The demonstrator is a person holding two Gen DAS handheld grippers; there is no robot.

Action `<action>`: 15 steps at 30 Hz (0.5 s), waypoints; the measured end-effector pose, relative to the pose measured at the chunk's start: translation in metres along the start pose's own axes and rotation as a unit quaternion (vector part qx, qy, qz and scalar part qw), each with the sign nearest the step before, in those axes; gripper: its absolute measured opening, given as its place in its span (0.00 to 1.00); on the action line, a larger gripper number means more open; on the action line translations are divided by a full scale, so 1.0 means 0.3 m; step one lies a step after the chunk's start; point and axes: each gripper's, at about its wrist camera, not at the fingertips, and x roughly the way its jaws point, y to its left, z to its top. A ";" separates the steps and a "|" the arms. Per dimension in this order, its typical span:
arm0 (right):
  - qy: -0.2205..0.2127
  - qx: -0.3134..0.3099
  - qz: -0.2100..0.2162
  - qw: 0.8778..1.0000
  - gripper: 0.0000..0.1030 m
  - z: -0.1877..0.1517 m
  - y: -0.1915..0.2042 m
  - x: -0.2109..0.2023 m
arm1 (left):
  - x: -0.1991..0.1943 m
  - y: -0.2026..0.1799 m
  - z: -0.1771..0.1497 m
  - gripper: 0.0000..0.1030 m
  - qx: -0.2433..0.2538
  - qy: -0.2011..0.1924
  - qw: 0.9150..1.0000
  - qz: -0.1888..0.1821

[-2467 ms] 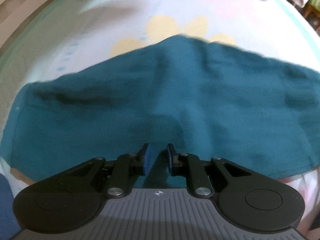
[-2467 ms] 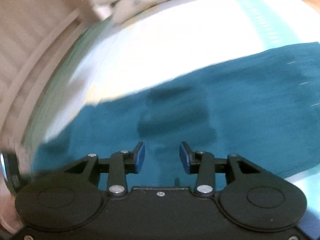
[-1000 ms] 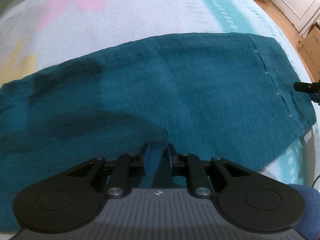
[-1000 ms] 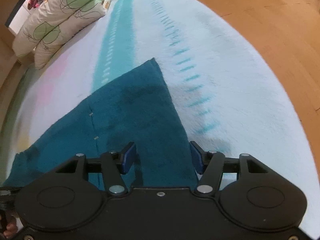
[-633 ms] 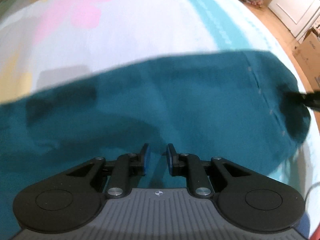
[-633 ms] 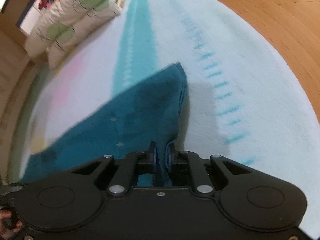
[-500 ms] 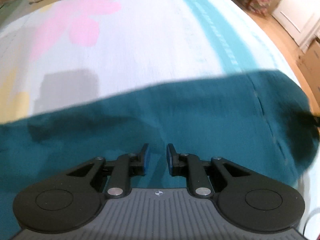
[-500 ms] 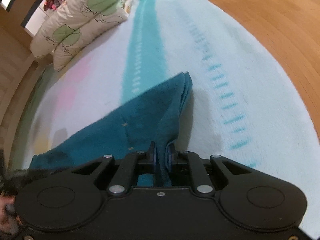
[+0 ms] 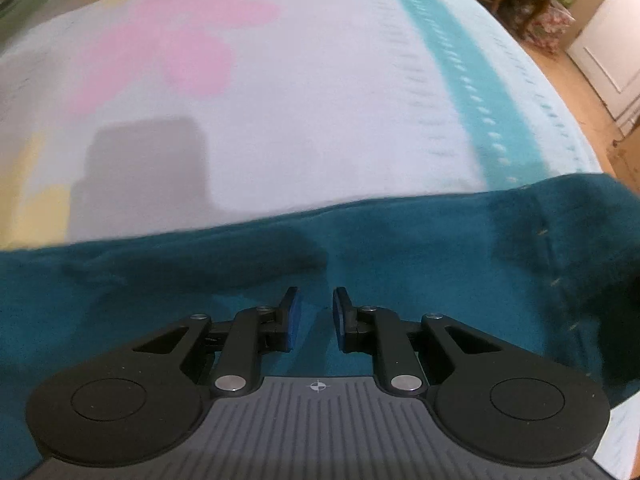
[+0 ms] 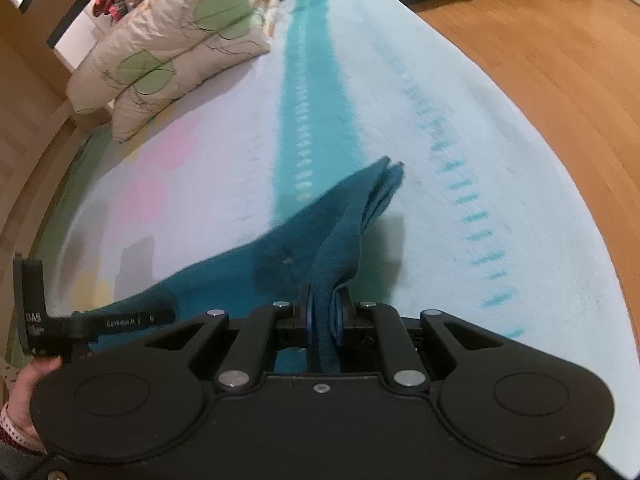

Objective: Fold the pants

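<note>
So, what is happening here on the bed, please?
A person is folding teal pants on a bed with two handheld grippers. The right gripper has just closed on an edge of the fabric, which hangs lifted between its pads. The left gripper hovers over the pants, its jaws slightly apart, with nothing visibly between them.

My left claw (image 9: 314, 312) hides the near pants (image 9: 400, 248); whether its pads pinch cloth I cannot tell.
</note>
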 end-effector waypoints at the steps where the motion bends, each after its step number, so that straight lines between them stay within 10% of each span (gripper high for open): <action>1: -0.003 -0.007 0.004 1.000 0.18 0.003 0.034 -0.010 | -0.019 0.025 -0.012 0.17 -0.002 0.000 1.000 0.000; 15: 0.049 -0.139 0.132 0.980 0.18 -0.128 0.781 0.172 | -0.296 0.471 -0.259 0.17 -0.063 -0.045 0.996 0.046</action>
